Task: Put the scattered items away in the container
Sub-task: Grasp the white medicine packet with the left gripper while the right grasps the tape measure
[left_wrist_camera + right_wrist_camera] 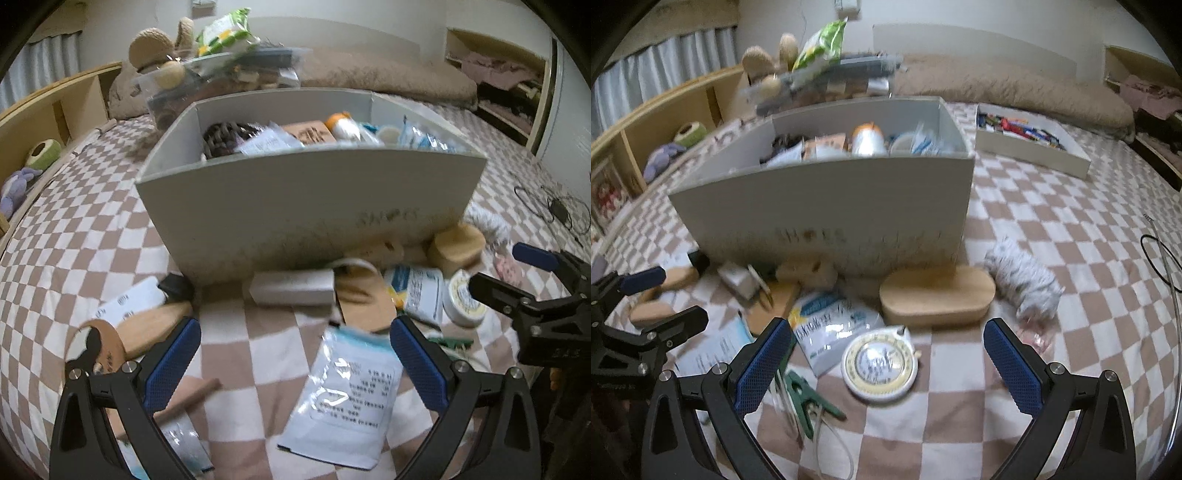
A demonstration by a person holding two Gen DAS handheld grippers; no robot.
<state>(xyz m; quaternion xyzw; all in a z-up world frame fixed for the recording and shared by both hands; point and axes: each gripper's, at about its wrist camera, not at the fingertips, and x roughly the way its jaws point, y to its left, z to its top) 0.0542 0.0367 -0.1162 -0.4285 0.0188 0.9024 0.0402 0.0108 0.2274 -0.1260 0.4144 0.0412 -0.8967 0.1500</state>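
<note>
Writing: I can make out dark lettering low on the front wall of the grey box [827,206], too blurred to read; the white sachet [347,402] carries small printed lines I cannot read either.
Grey box: it stands on the checkered bedspread [1052,258], already holding an orange-capped bottle [866,142], clear packets and a dark woven item [225,138].
White tray: I see a shallow tray [1030,151] to the right behind the box, filled with small colourful items.
Scattered items: a round tape measure [880,365], a green clip [805,395], a printed pouch [831,332], an oval wooden box [936,301] and a fluffy grey toy [1023,280] lie in front of the box.
Left gripper [295,365]: my fingers are spread apart, empty, with the sachet lying between them.
Right gripper [886,369]: spread wide, empty, over the tape measure.
</note>
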